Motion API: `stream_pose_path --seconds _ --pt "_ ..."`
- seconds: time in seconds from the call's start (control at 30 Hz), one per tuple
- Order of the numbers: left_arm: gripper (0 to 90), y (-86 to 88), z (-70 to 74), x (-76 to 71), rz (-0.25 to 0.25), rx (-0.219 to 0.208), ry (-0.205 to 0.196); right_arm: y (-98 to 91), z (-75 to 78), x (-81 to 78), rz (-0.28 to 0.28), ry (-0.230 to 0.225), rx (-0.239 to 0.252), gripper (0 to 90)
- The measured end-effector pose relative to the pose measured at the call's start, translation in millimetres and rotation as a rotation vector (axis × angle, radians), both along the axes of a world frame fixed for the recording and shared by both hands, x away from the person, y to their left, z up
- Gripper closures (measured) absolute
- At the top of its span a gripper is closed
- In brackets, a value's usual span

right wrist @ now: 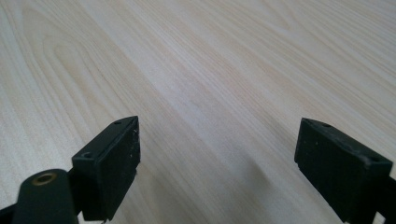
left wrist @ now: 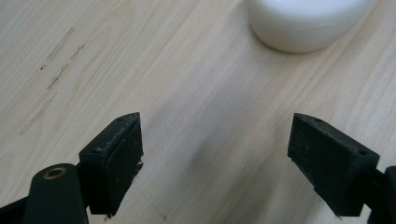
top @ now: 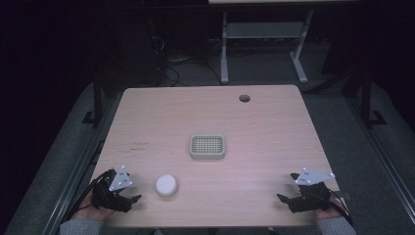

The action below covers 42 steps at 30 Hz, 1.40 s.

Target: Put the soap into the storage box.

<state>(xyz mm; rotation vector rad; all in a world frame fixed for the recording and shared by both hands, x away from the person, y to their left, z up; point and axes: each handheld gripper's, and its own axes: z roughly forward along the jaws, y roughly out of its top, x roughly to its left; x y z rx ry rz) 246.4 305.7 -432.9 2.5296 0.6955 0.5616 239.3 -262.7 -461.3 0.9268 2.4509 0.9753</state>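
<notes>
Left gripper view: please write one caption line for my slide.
Open left gripper above the wooden table, with a white round object just ahead.

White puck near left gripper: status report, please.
Left gripper open, empty. Right gripper open, empty. White puck untouched, beside left gripper. Path clear.

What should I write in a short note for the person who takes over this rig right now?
Left gripper: open, holds nothing, low at the near left of the table.
Right gripper: open, holds nothing, near right.
White round piece: on the table just right of the left gripper, untouched.
Grid tray: mid-table, seems empty.
Done: nothing yet. Left: probably grasp the white round piece with the left gripper and bring it to the grid tray.
</notes>
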Motion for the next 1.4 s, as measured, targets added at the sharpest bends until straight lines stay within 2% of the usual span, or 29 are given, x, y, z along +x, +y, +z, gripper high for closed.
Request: stream_pose_path --seconds 0.1,0.2,0.37,0.43,0.53,0.67,0.83,0.93,1.0,1.17,1.27,1.37,1.4 --pt "17.5 -8.3 2.0 0.4 -0.014 0.034 -0.012 -1.0 0.5 -2.2 -0.006 -0.001 0.003 13.7" --pt "17.6 -12.4 7.0 -0.6 -0.043 0.040 -0.031 -3.2 1.5 -3.5 -0.015 -0.005 0.009 13.8" --pt "17.5 -15.5 9.6 1.8 -0.072 0.070 -0.006 -4.3 3.3 -6.2 -0.028 -0.018 -0.001 13.8" --pt "17.5 -18.8 10.5 2.9 -0.090 0.083 -0.004 -4.4 2.9 -6.0 -0.042 -0.012 0.011 13.8" --pt "17.5 -23.8 12.0 6.4 -0.114 0.119 0.015 -5.1 1.8 -4.8 -0.033 -0.014 0.009 13.8" --pt "17.5 -27.6 14.4 11.6 -0.143 0.140 0.040 -3.2 1.9 -4.6 -0.028 -0.014 0.002 13.8" --pt "17.5 -33.1 20.5 17.0 -0.171 0.136 0.055 -3.9 1.7 -4.7 -0.033 -0.010 0.009 13.8" --pt "17.4 -39.1 21.7 21.3 -0.195 0.130 0.092 -4.9 1.9 -4.6 -0.031 -0.016 0.006 13.8" --pt "17.5 -42.5 22.2 23.5 -0.209 0.140 0.098 -4.8 2.2 -4.9 -0.032 -0.016 0.011 13.7" --pt "17.4 -48.6 25.8 29.8 -0.237 0.134 0.146 -3.1 2.1 -5.1 -0.029 -0.008 0.016 13.8" --pt "17.5 -52.2 28.0 34.5 -0.251 0.158 0.175 -2.0 2.3 -5.5 -0.028 -0.013 0.009 13.8" --pt "17.6 -57.0 29.5 36.3 -0.271 0.188 0.168 -1.7 2.3 -5.7 -0.027 -0.013 0.014 13.8" --pt "17.6 -58.8 30.0 36.6 -0.285 0.190 0.177 -1.6 2.2 -5.5 -0.026 -0.012 0.011 13.7"
